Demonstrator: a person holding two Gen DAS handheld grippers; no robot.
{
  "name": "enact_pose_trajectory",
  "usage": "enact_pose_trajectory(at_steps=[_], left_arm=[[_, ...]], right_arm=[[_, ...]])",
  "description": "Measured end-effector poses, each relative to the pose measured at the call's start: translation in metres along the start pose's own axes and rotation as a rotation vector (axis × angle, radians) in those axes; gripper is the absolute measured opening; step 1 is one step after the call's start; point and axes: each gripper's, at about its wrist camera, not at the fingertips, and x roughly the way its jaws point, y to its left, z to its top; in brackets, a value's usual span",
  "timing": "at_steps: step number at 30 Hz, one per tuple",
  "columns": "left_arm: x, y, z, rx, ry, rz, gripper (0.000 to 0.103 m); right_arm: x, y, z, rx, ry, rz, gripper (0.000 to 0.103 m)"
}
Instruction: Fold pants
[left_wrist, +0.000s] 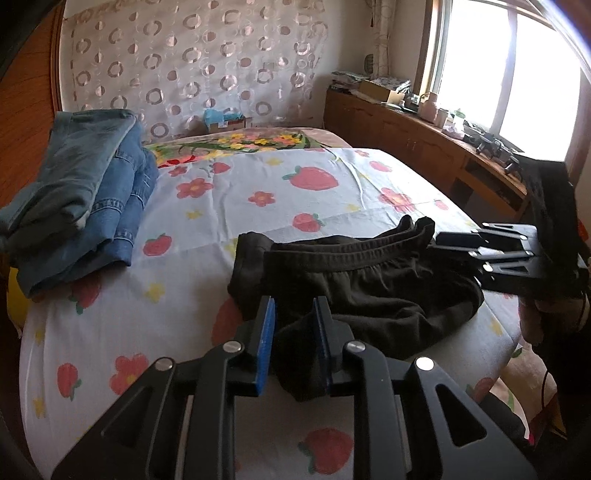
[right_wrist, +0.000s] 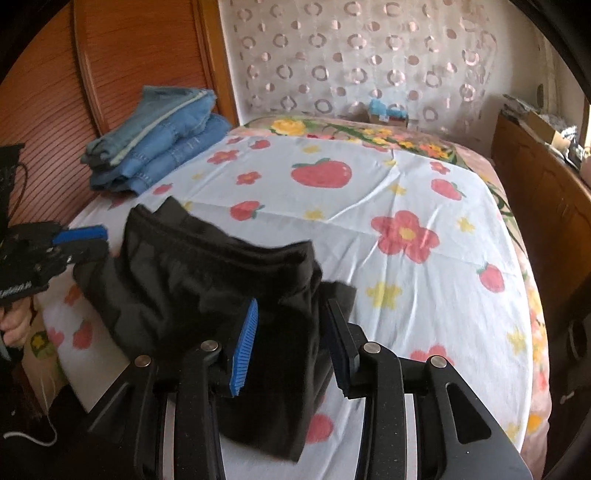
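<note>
Near the bed's (right_wrist: 424, 184) front edge, black pants (left_wrist: 354, 295) lie bunched, cloth between the parted left gripper (left_wrist: 293, 347) and parted right gripper (right_wrist: 291, 347).

we see a bed (left_wrist: 258, 192) with strawberry-print sheet, a ring-patterned curtain (left_wrist: 192, 62) behind it, a wooden cabinet (left_wrist: 417, 144) and a bright window (left_wrist: 517, 74).

Black pants (left_wrist: 369, 295), soft knit with a ribbed elastic waistband, lie folded into a rumpled bundle on the bed (left_wrist: 221, 206), near its front edge.
</note>
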Motion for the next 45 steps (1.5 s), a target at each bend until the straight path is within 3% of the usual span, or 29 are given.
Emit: enact_pose_trajectory(at_steps=[10, 12, 13, 16, 18, 22, 29, 36, 45], left_arm=[[-0.002, 0.004, -0.002, -0.027, -0.010, -0.023, 0.021], [-0.006, 0.003, -0.001, -0.026, -0.024, -0.028, 0.021], [-0.008, 0.003, 0.002, -0.024, -0.035, -0.031, 0.021], [-0.017, 0.002, 0.003, -0.020, -0.067, -0.036, 0.021], [-0.020, 0.002, 0.003, -0.012, -0.085, -0.046, 0.027], [-0.006, 0.002, 0.004, 0.004, -0.061, -0.044, 0.032], [0.024, 0.005, -0.009, -0.010, 0.017, -0.007, 0.033], [0.034, 0.008, -0.025, -0.031, 0.062, 0.013, 0.034], [0.030, 0.010, -0.033, -0.045, 0.040, 0.018, 0.042]], right_arm=[[0.018, -0.014, 0.024, 0.035, 0.026, 0.063, 0.036], [0.023, -0.016, 0.027, 0.046, 0.036, 0.093, 0.027], [0.025, -0.016, 0.028, 0.046, 0.042, 0.112, 0.006], [0.023, -0.014, 0.030, 0.040, 0.012, 0.082, 0.004], [0.020, -0.016, 0.031, 0.063, -0.016, 0.058, 0.004], [0.019, -0.015, 0.029, 0.065, -0.016, 0.013, 0.004], [0.003, -0.011, 0.015, 0.042, 0.001, -0.018, 0.045], [-0.009, 0.005, -0.016, 0.012, 0.035, -0.028, 0.048], [-0.017, 0.010, -0.043, 0.034, 0.049, -0.038, 0.051]])
